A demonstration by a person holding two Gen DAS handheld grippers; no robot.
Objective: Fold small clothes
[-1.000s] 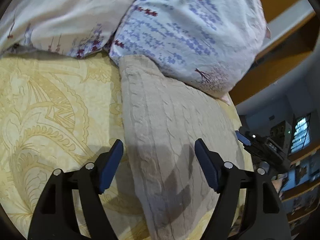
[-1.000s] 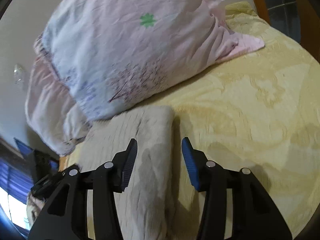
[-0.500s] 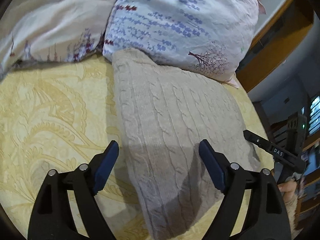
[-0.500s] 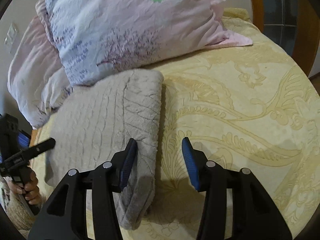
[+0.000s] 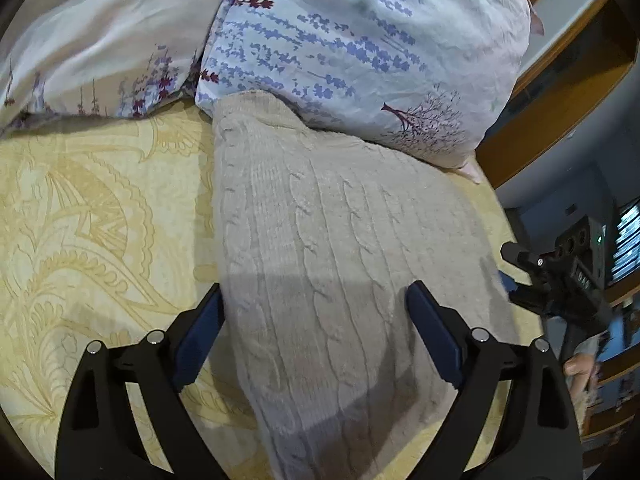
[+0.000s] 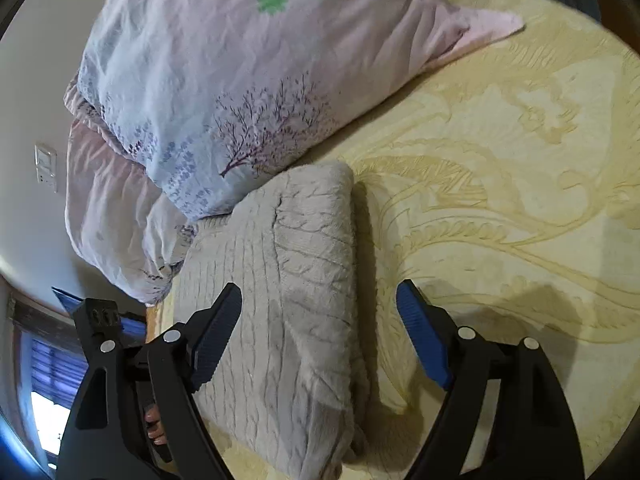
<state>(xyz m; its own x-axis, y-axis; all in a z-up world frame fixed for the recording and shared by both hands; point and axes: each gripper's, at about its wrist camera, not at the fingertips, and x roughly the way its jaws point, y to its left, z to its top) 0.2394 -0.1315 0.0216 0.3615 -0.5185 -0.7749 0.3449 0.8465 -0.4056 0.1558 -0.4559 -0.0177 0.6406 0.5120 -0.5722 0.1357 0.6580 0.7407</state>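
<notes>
- A yellow patterned bedspread (image 5: 92,216) is seen at the left of the left wrist view, with a pale pillow (image 5: 100,52) lying at its far edge.
- The left gripper (image 5: 316,328) is held with its blue-padded fingers (image 5: 198,332) spread wide apart; nothing is clamped between them.
- A folded beige cable-knit sweater (image 5: 332,248) is laid flat on the bedspread; its left edge is met by the left finger pad, while the other pad is held over the knit.
- The far end of the sweater is pressed against a blue-flowered pillow (image 5: 360,48).
- At the right edge the other gripper is glimpsed beside the sweater, though its fingers are too dark and blurred to be read there.
- In the right wrist view, the sweater (image 6: 288,280) is seen left of centre, its thick folded edge turned toward the bare bedspread (image 6: 500,184).
- The right gripper (image 6: 320,336) is held open, fingers well apart: the left finger is over the knit, the right finger (image 6: 424,344) over the bedspread, and the folded edge is straddled but not gripped.
- The flowered pillow (image 6: 248,80) is seen touching the sweater's far end.
</notes>
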